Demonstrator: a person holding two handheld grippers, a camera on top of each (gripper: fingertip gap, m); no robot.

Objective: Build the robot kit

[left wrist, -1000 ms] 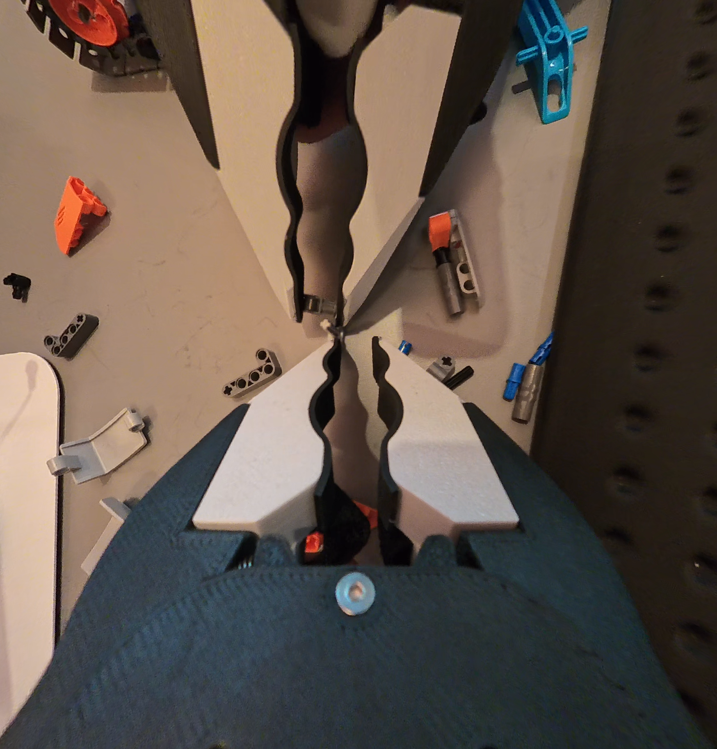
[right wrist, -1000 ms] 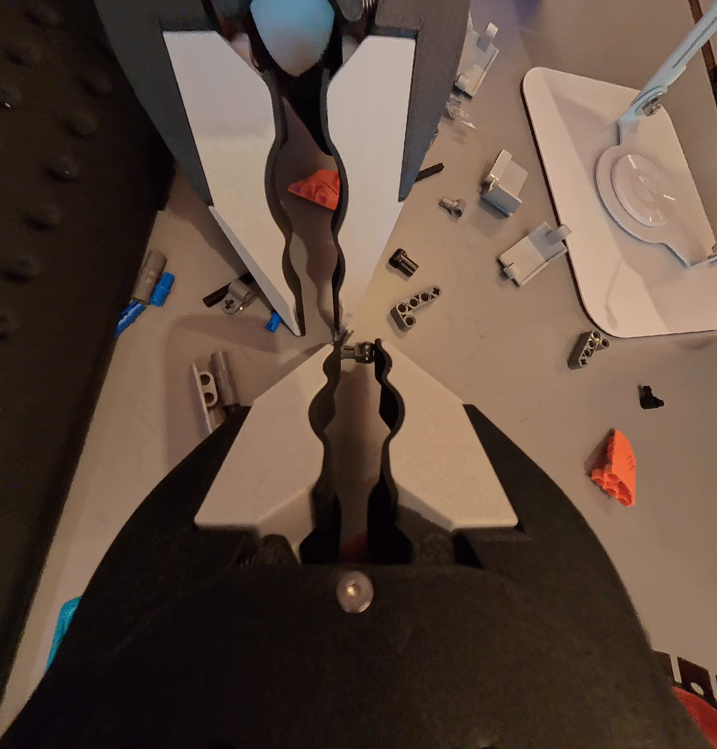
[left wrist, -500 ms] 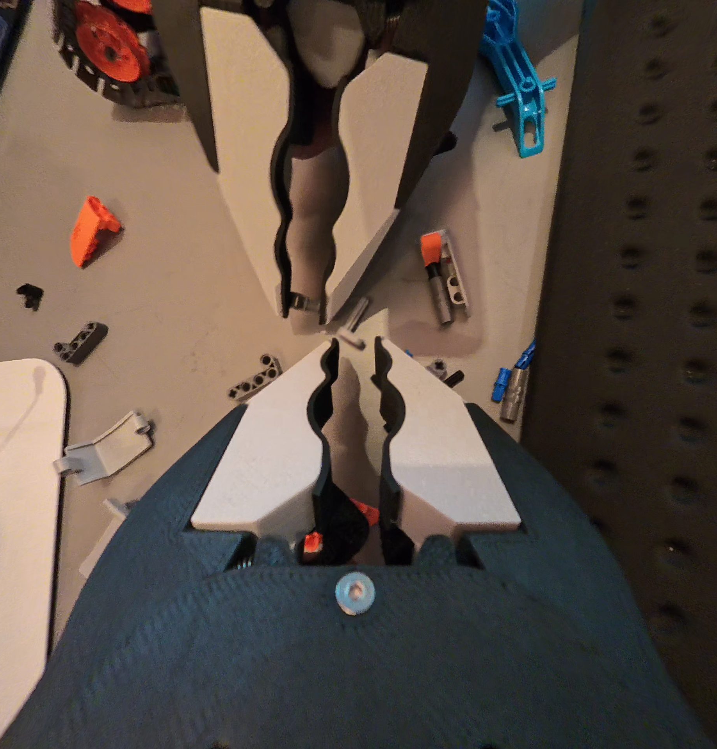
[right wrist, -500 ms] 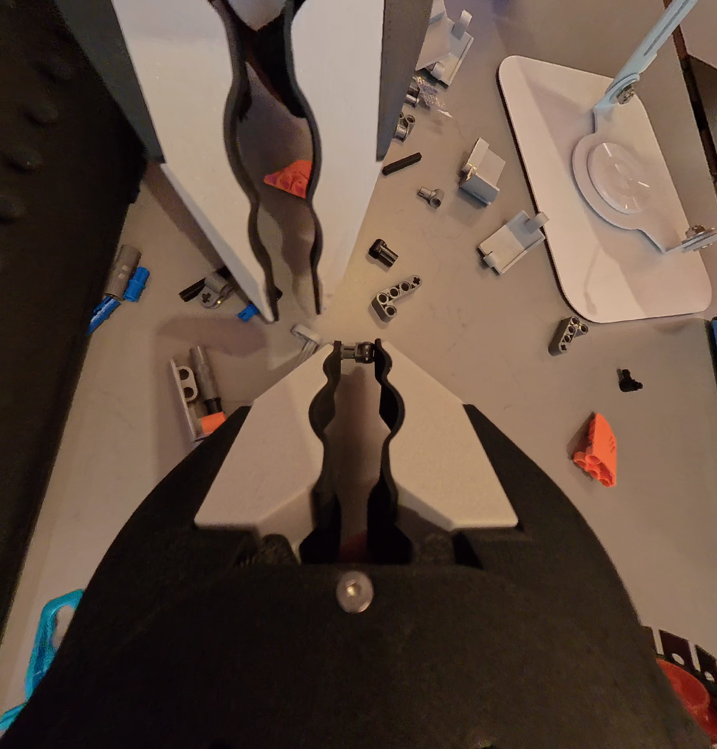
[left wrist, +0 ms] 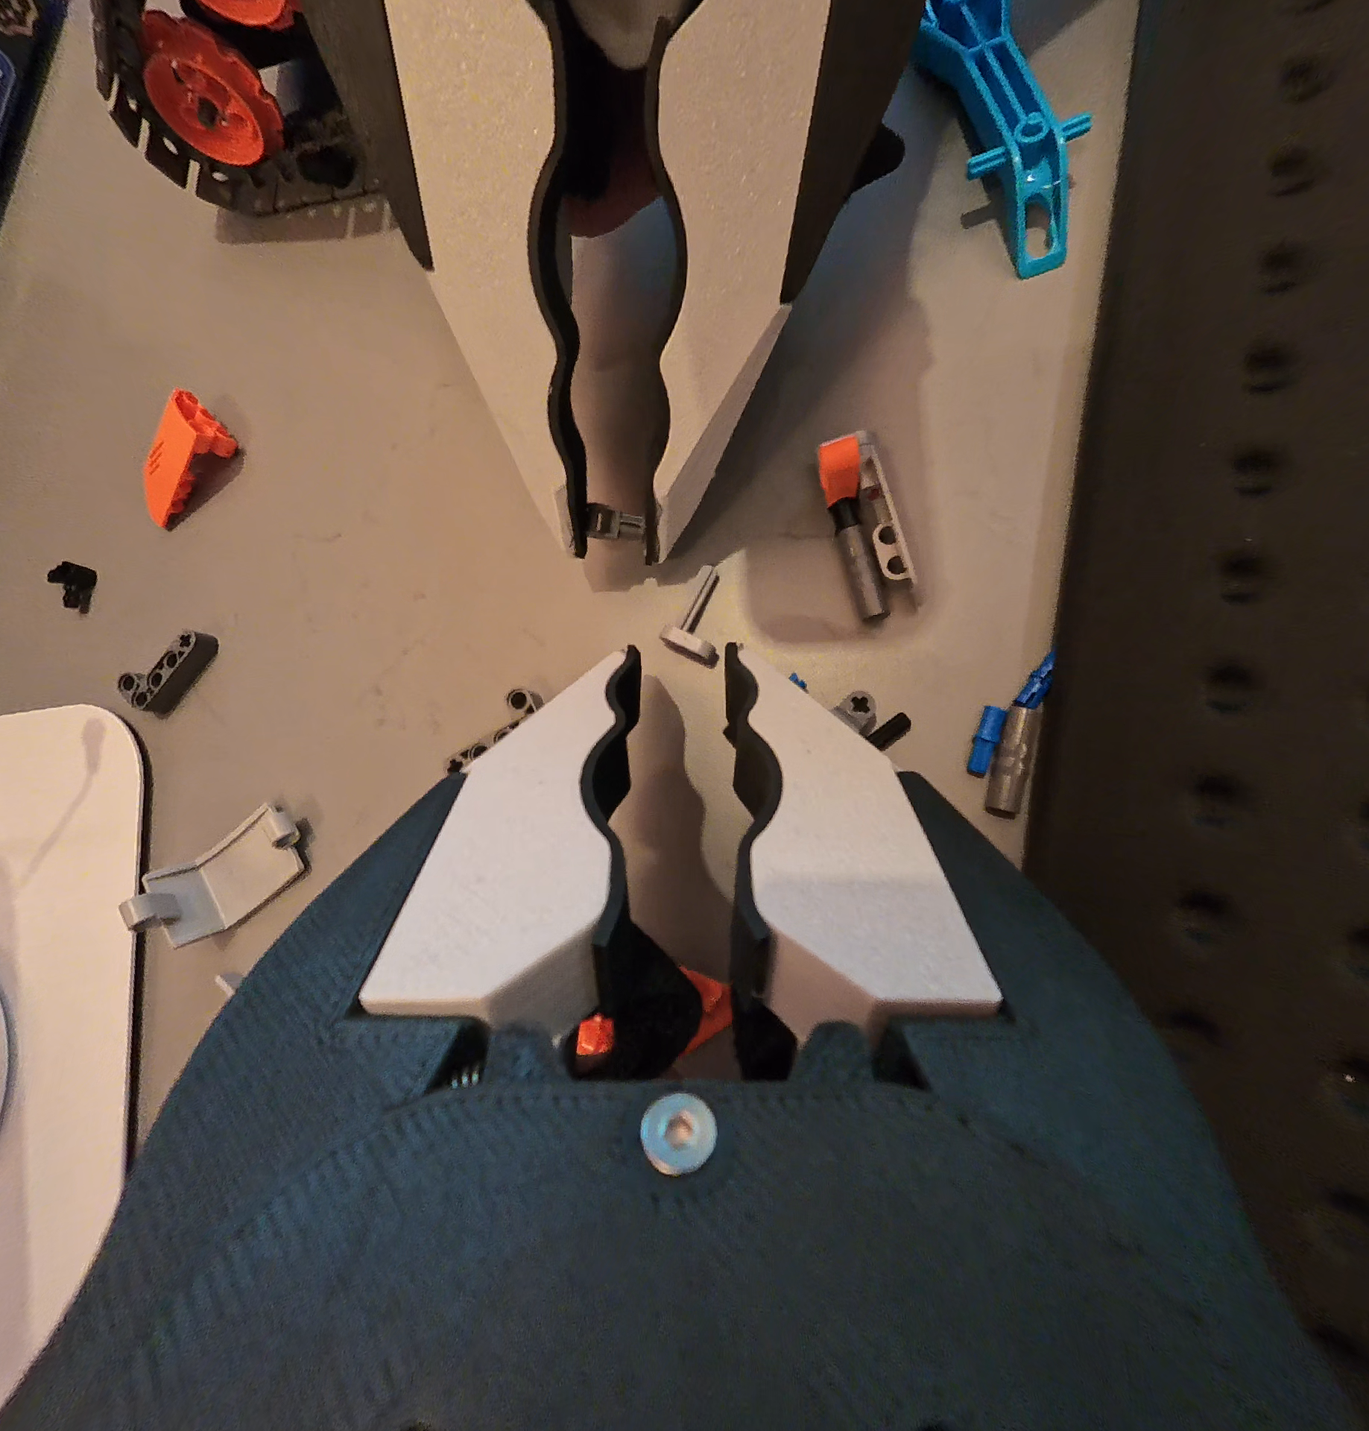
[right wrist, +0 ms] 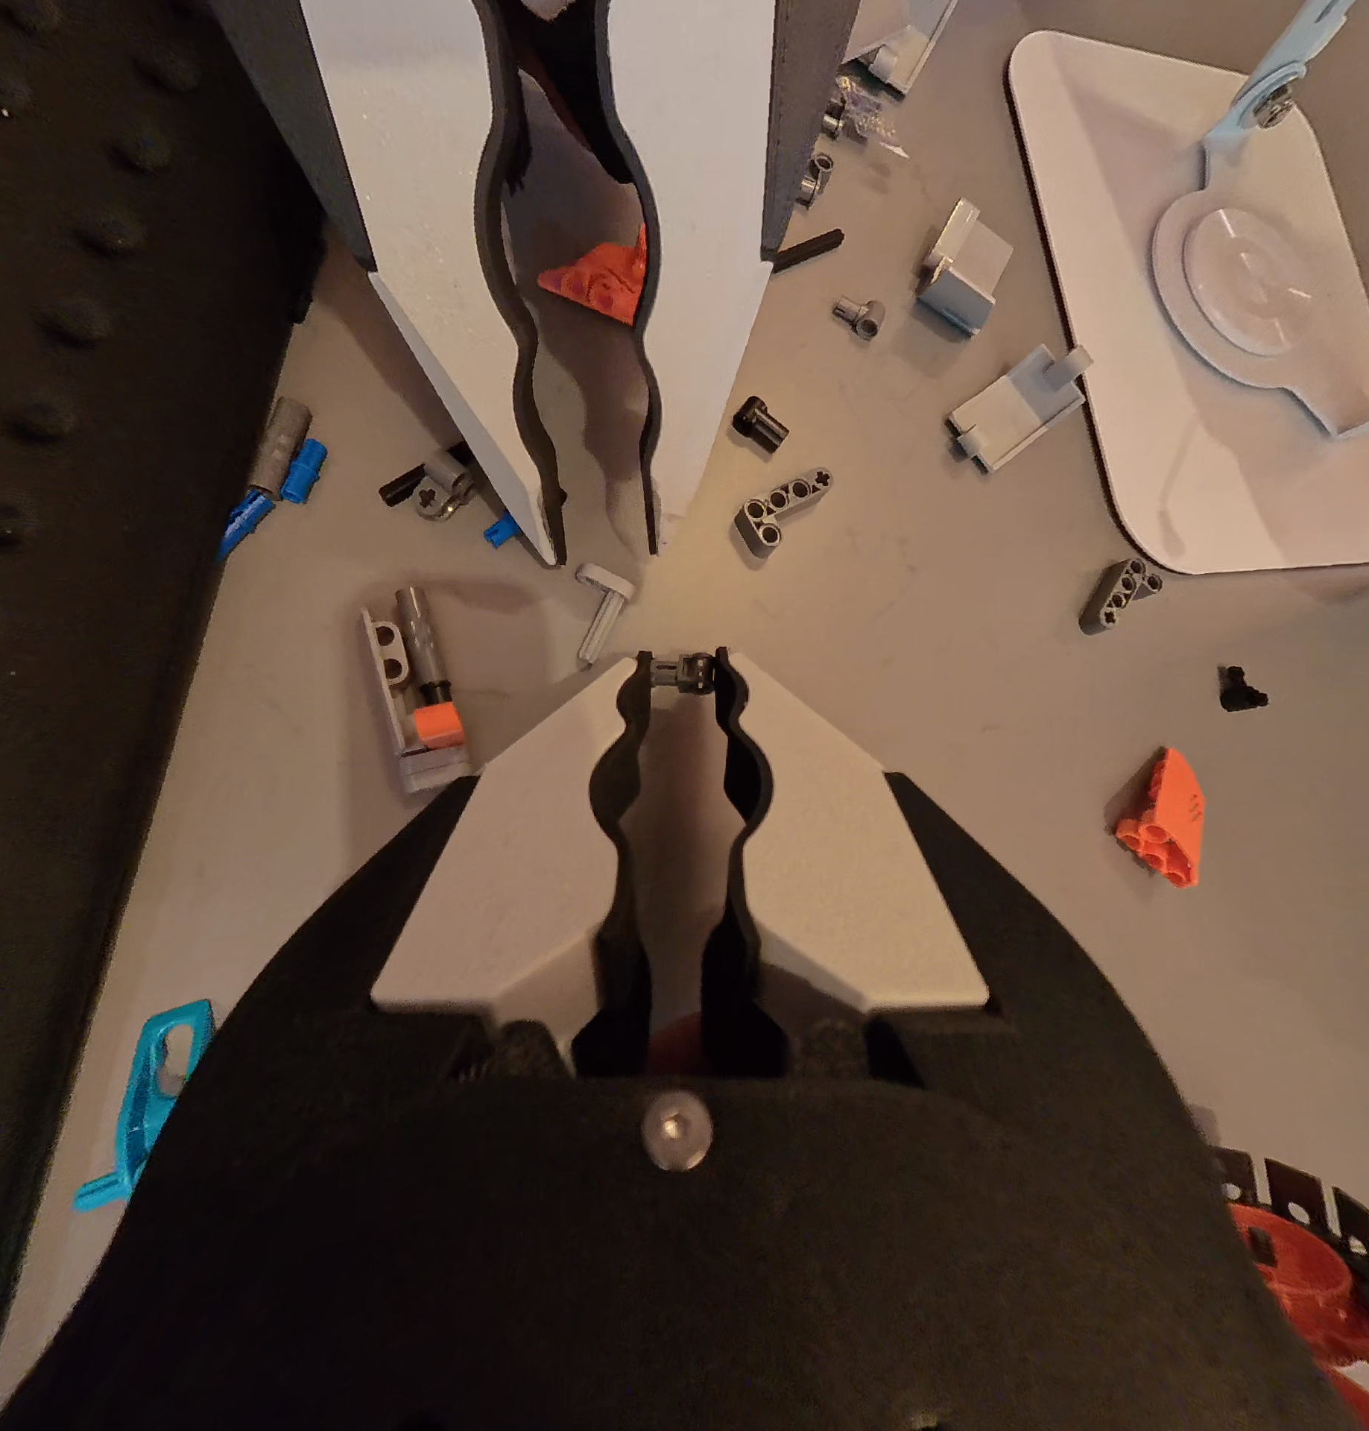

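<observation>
- Between the two facing pairs of tongs, a pale grey pin with a flat head [left wrist: 690, 619] lay loose on the beige surface [left wrist: 371, 557], just beyond the left tongs' tips and touching neither tool.
- The left tongs [left wrist: 677, 658] stood apart with nothing between them.
- The right tongs [right wrist: 681, 664] were clamped on a small grey connector [right wrist: 679, 670], held crosswise at the very tips; it also showed from the left wrist view [left wrist: 613, 523].
- A white tray [right wrist: 1176, 464] sat off to one side of the surface, carrying a pale bracket with a clear round disc [right wrist: 1246, 286]; no loose parts lay in it.
- Scattered pieces I could count: two grey angled beams [right wrist: 782, 507] [right wrist: 1118, 592], two orange wedge pieces [right wrist: 1161, 817] [right wrist: 596, 283], one black bush [right wrist: 758, 422], and one grey beam assembly with an orange cap [right wrist: 418, 689].
- One orange wheel with black tread [left wrist: 209, 116] stood at the far edge, and a turquoise frame piece [left wrist: 1014, 132] lay near the dark perforated mat [left wrist: 1246, 697].
</observation>
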